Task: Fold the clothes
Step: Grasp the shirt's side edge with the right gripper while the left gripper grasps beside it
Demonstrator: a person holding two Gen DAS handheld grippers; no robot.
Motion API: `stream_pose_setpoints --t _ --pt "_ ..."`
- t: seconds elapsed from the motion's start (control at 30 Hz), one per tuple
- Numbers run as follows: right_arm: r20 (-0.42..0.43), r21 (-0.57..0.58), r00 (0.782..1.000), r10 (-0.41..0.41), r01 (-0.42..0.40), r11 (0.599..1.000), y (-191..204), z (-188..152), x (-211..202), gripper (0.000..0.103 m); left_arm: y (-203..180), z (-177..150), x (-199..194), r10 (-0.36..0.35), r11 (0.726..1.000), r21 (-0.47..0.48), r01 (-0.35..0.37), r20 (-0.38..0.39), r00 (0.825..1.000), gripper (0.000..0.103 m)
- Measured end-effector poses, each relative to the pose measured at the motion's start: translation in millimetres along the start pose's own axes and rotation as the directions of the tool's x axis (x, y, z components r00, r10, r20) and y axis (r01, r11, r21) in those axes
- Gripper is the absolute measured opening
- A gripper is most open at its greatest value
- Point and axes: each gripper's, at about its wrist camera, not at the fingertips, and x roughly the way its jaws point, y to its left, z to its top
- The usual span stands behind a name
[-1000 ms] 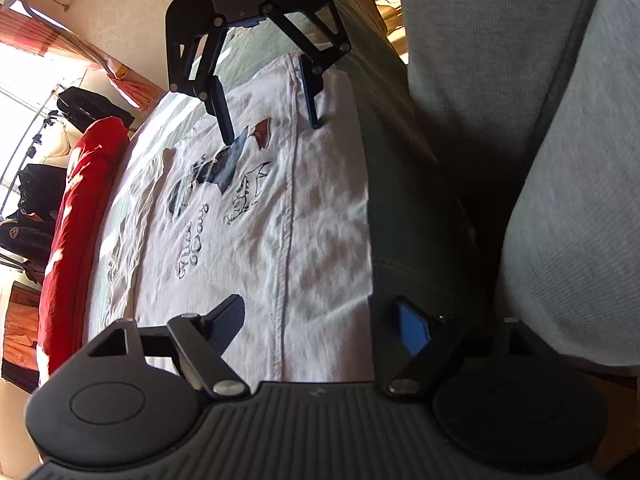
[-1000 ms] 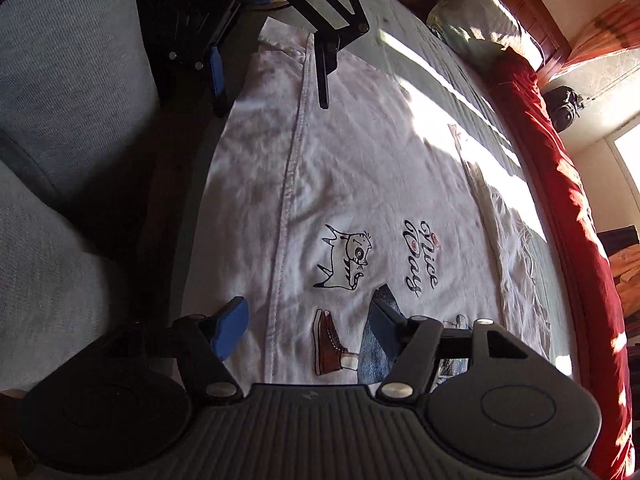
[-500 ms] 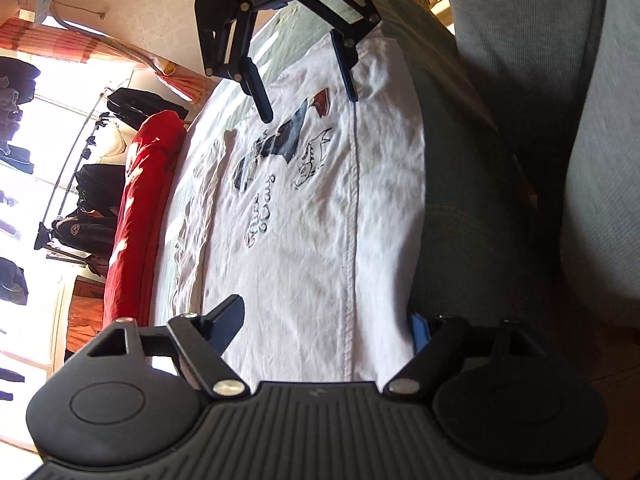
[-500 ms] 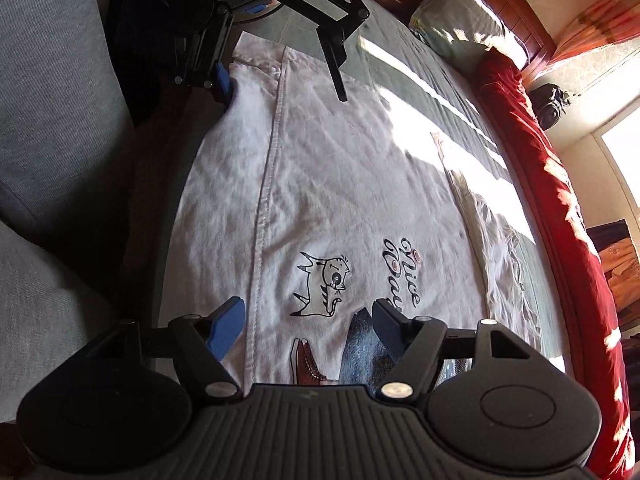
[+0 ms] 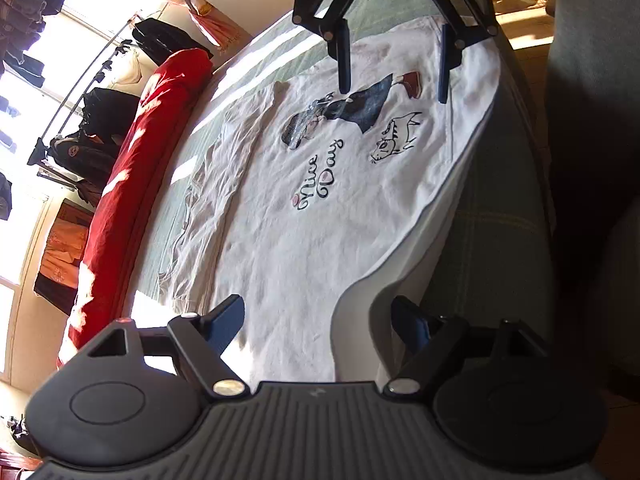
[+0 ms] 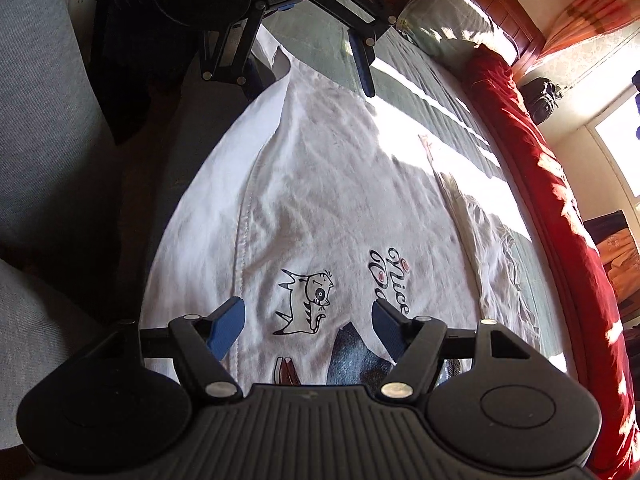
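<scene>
Lying flat ahead of both claws, the white printed T-shirt [image 5: 320, 208] is spread on the green bed [image 5: 492, 216]. We see its near edge curling up between the fingers of our left claw [image 5: 322, 322], whose jaws stand wide apart, gripping nothing. Our right claw [image 6: 308, 322] is likewise spread wide above the cat print, clasping nothing. Beyond the shirt, a red blanket [image 6: 560, 200] runs along the bed's far side.
</scene>
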Motion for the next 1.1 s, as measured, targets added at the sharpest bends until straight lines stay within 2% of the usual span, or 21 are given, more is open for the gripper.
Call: stream_pose_setpoints --t 0.33,0.5,0.6,0.77,0.83,0.97,1.03,1.07,1.1 --pt "0.060 0.096 0.998 -0.013 0.007 0.995 -22.1 19.4 -8.0 0.074 7.0 -4.0 9.8 0.021 1.000 0.020 -0.021 -0.023 1.000 0.082" --pt "0.087 0.159 0.993 0.076 -0.089 0.983 -28.2 28.7 -1.0 0.074 7.1 -5.5 10.6 0.016 0.999 0.034 -0.015 -0.023 1.000 0.082" --pt "0.088 0.221 0.986 0.144 -0.160 0.962 -32.0 32.3 7.0 0.074 7.5 -5.4 11.8 0.012 0.999 0.039 -0.011 -0.020 1.000 0.082" --pt "0.122 0.323 0.972 0.200 -0.229 0.918 -42.8 41.2 12.4 0.074 7.0 -6.0 13.0 0.012 0.999 0.051 -0.011 -0.017 1.000 0.082" --pt "0.133 0.356 0.963 0.236 -0.268 0.895 -48.6 45.1 17.5 0.074 7.9 -5.7 13.5 0.007 0.999 0.050 -0.006 -0.017 1.000 0.082" --pt "0.126 0.440 0.913 0.388 -0.402 0.803 -54.6 52.0 44.9 0.074 12.8 -4.2 12.7 -0.016 0.999 0.051 0.017 -0.016 1.000 0.082" --pt "0.117 0.452 0.896 0.429 -0.433 0.780 -54.3 53.7 59.4 0.073 18.5 -2.8 11.8 -0.052 0.997 0.051 0.053 -0.013 0.999 0.082" --pt "0.113 0.452 0.885 0.451 -0.450 0.770 -54.7 54.4 65.8 0.069 21.9 -2.0 11.8 -0.078 0.996 0.051 0.079 -0.013 0.997 0.082" --pt "0.110 0.453 0.876 0.469 -0.464 0.761 -55.5 55.0 71.4 0.061 26.6 -0.2 12.8 -0.120 0.992 0.047 0.121 -0.017 0.993 0.081"
